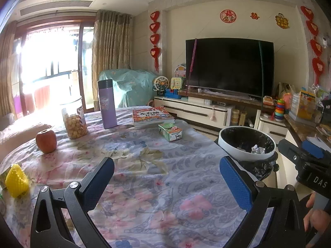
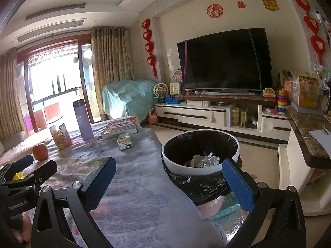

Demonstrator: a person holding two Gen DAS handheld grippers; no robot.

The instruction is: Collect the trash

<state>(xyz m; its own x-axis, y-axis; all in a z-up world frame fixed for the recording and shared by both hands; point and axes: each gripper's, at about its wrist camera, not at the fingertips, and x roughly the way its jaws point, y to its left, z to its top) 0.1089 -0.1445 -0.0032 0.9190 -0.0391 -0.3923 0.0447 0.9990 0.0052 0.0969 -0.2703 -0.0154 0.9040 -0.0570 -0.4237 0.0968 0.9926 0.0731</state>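
On the floral-cloth table (image 1: 157, 165), left to right, we count: one yellow ridged object (image 1: 16, 183) at the near left edge; one apple (image 1: 46, 141); one clear jar of round yellow snacks (image 1: 74, 123); one purple flask (image 1: 107, 104) standing upright with a dark cap; one stack of books (image 1: 152, 116) with an orange cover on top; one small green carton (image 1: 170, 132) just in front of the books.

Right of the table, on the floor: one white-rimmed bin (image 2: 200, 152) lined with one black bag. Inside it we see crumpled paper trash (image 2: 204, 160), several pieces bunched together, exact number unclear.

Grippers, two. Our left gripper (image 1: 166, 177) hangs over the bare cloth, jaws spread wide, nothing between them. Our right gripper (image 2: 169, 180) is held over the table's right edge beside the bin, jaws likewise wide apart and empty; its right finger overlaps the bin's rim in view.

Behind: one dark television (image 1: 229, 66) on one low white cabinet (image 1: 198, 111), and one seat under a teal cover (image 1: 127, 86).
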